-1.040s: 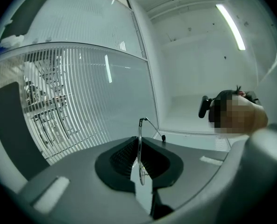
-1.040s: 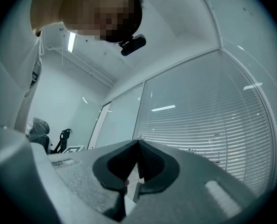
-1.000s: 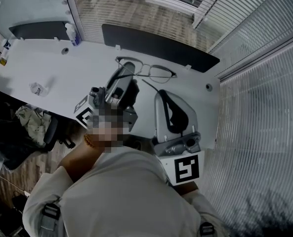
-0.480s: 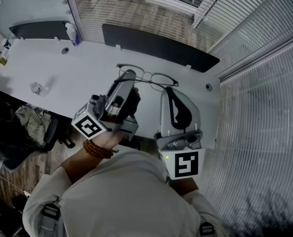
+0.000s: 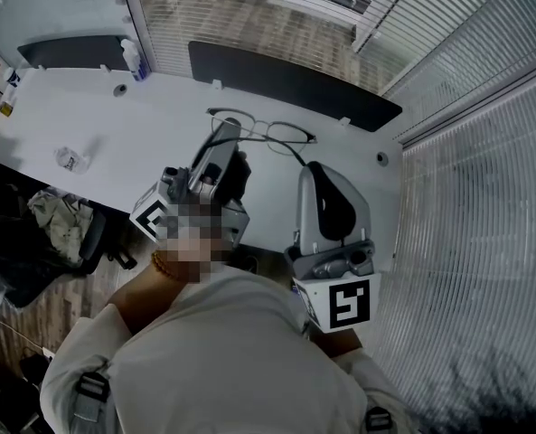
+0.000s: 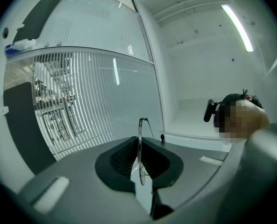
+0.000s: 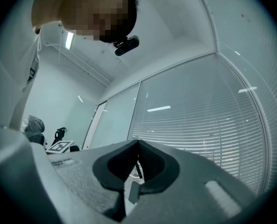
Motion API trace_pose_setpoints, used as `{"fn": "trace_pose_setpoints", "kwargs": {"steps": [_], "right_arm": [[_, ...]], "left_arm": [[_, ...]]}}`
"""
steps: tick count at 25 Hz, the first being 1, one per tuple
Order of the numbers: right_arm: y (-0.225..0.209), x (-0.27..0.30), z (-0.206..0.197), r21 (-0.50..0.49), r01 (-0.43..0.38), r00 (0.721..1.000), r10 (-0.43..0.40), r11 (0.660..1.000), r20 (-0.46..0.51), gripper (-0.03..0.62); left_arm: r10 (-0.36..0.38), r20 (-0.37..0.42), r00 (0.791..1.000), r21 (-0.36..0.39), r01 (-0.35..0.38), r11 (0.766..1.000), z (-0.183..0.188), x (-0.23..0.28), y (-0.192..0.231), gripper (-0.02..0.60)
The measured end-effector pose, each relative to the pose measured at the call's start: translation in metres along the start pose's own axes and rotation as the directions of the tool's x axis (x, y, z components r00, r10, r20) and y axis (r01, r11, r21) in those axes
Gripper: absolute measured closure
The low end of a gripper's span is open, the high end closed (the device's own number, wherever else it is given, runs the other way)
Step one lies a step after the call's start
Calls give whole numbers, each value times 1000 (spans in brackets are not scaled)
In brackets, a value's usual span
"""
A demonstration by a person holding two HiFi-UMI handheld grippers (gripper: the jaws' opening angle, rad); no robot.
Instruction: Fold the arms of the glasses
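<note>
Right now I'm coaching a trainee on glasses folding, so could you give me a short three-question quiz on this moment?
1. True or false: the left gripper has its jaws shut on the frame of the glasses.
2. What does the right gripper hold between its jaws? A) a bottle B) a thin arm of the glasses C) nothing
3. Fill in: the crumpled wrapper lies on the white ____.

Key: 1 true; 2 B; 3 table.
</note>
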State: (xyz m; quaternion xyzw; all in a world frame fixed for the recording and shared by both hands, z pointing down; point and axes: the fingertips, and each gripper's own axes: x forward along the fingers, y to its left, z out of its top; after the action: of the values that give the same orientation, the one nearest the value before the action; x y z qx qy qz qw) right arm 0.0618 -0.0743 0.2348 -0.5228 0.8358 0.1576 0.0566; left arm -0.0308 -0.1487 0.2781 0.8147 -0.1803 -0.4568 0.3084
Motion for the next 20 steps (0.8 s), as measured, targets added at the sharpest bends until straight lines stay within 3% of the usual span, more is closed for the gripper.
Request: {"fn": "trace_pose_setpoints", "kwargs": {"steps": [8, 20], "right_arm": [[6, -8, -7, 50, -18, 1000, 19, 999, -15, 594], [15, -11, -19, 90, -27, 999, 29, 996, -18, 595]], "left_arm": [[44, 7, 999, 81, -45, 996, 18, -5, 26, 574], [46, -3, 999, 59, -46, 997, 5, -10, 31, 574]]}}
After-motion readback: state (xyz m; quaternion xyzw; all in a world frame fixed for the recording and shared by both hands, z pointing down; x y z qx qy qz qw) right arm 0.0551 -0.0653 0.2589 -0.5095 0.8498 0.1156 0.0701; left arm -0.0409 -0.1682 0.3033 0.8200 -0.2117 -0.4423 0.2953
